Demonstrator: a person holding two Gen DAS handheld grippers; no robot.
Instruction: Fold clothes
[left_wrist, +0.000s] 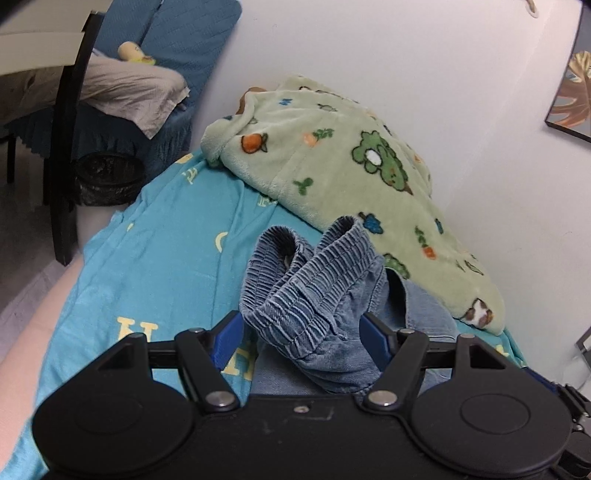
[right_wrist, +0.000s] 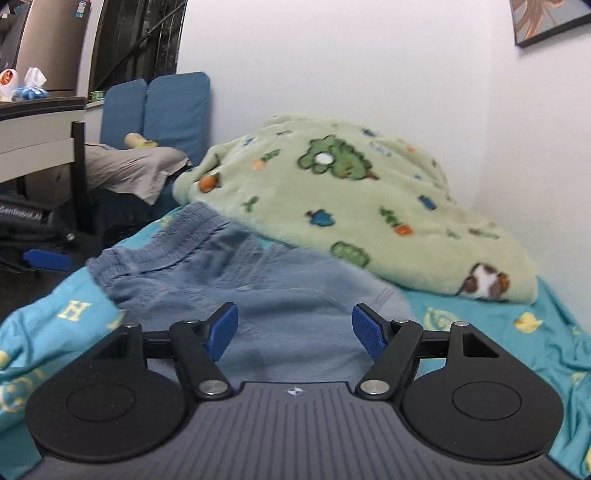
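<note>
Left tool (left_wrist: 301, 338) stands apart, denim shorts (left_wrist: 314, 288) bunched between; right tool (right_wrist: 294, 331) apart over them.

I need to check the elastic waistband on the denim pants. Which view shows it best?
The left wrist view: the gathered waistband stands bunched, close and sharp, between the left gripper jaws. The right wrist view shows it farther off and blurred, lying on the bed.

Crumpled blue denim shorts (left_wrist: 317, 295) on bed
</note>
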